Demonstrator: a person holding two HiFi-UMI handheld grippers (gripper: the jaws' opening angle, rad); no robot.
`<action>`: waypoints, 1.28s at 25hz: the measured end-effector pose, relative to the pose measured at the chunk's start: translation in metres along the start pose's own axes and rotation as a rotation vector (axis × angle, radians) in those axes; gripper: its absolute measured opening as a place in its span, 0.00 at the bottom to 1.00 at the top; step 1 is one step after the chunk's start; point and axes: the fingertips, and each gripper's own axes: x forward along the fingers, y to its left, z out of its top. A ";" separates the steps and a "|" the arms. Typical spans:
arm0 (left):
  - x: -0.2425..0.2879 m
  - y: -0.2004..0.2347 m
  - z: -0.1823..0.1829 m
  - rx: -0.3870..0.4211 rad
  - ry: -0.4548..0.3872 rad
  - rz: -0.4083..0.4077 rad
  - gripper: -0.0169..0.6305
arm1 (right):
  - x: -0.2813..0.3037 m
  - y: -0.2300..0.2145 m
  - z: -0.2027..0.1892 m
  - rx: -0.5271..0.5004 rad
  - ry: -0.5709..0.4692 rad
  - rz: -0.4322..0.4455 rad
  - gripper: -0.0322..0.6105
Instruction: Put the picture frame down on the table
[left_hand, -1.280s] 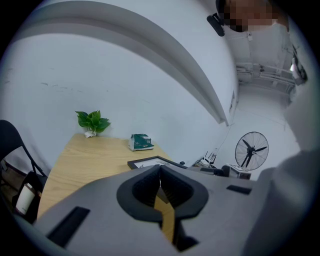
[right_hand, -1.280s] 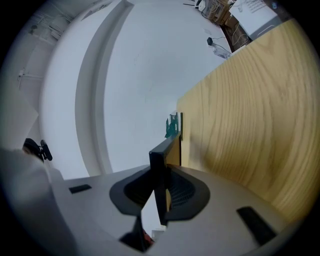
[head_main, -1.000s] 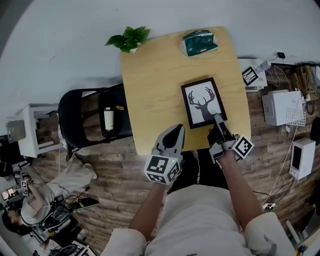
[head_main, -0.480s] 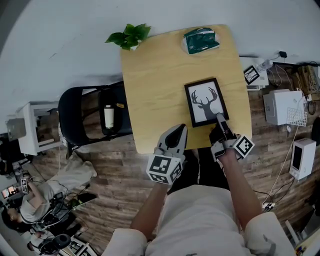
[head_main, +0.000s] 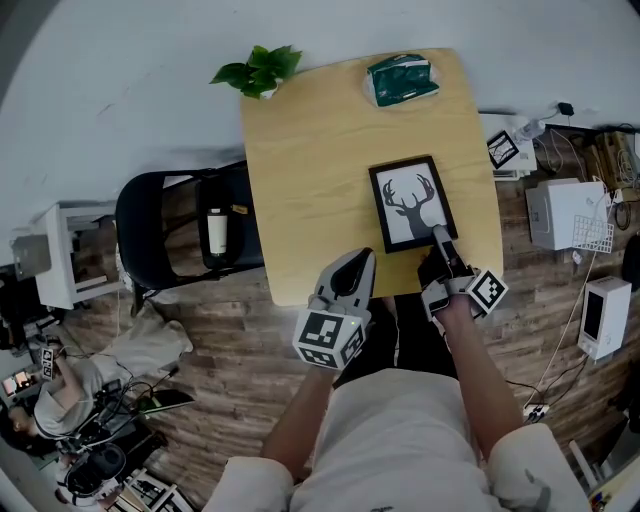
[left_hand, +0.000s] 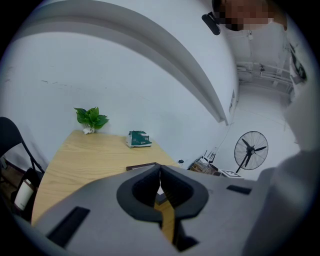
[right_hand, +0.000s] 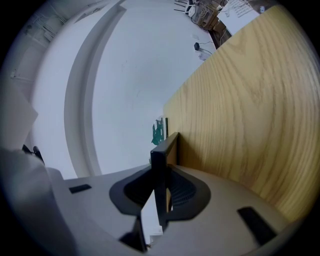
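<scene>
The right gripper (head_main: 438, 236) covered the near corner of the picture frame (head_main: 408, 205). The left gripper (left_hand: 160, 170) blocked all but the frame's far edge in its own view. Print on the green packet (head_main: 402, 82) was too small to read.

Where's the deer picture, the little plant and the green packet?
picture frame (head_main: 410, 203), head view, on the deer print in its middle.
plant (head_main: 258, 72), head view, on its green leaves.
green packet (head_main: 402, 80), head view, on its top face.

Your cream short-sleeved shirt (head_main: 400, 440), your left gripper (head_main: 352, 262) and right gripper (head_main: 438, 238) in grey shells with black jaw linings, a black-and-white marker cube (head_main: 327, 338) on each.
</scene>
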 end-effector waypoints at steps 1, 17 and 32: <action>0.000 0.000 0.000 0.000 0.000 -0.001 0.04 | 0.000 0.000 0.000 0.001 0.000 0.000 0.15; -0.004 -0.002 -0.007 -0.004 0.018 0.001 0.04 | -0.002 -0.018 -0.003 -0.005 0.011 -0.095 0.47; -0.009 -0.010 -0.018 -0.013 0.030 0.006 0.04 | -0.002 -0.029 -0.010 -0.033 0.049 -0.164 0.68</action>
